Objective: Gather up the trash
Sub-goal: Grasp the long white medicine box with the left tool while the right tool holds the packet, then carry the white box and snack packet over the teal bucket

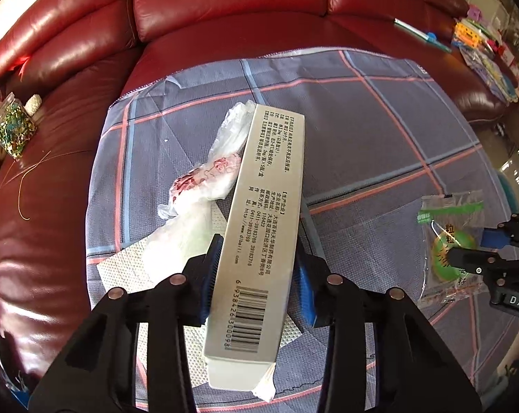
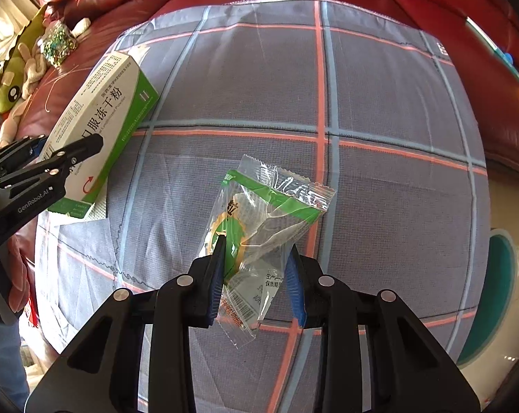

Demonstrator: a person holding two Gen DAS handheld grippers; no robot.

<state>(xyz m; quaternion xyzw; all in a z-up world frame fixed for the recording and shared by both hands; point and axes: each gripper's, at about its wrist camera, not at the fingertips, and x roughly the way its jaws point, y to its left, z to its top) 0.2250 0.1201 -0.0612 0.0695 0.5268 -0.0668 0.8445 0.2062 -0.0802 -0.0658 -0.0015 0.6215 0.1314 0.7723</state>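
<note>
A long white medicine box lies on the plaid cloth, and my left gripper is shut on its near end, a blue pad against each long side. In the right wrist view the same box shows its green face, with the left gripper clamped on it. My right gripper is shut on a clear and green snack wrapper, crumpled between the pads. The left wrist view shows that wrapper at the right with the right gripper on it.
A crumpled plastic bag with red print and a white paper napkin lie left of the box. The cloth covers a red leather sofa. A glitter jar and a green plush toy sit at the left, pens at the back right.
</note>
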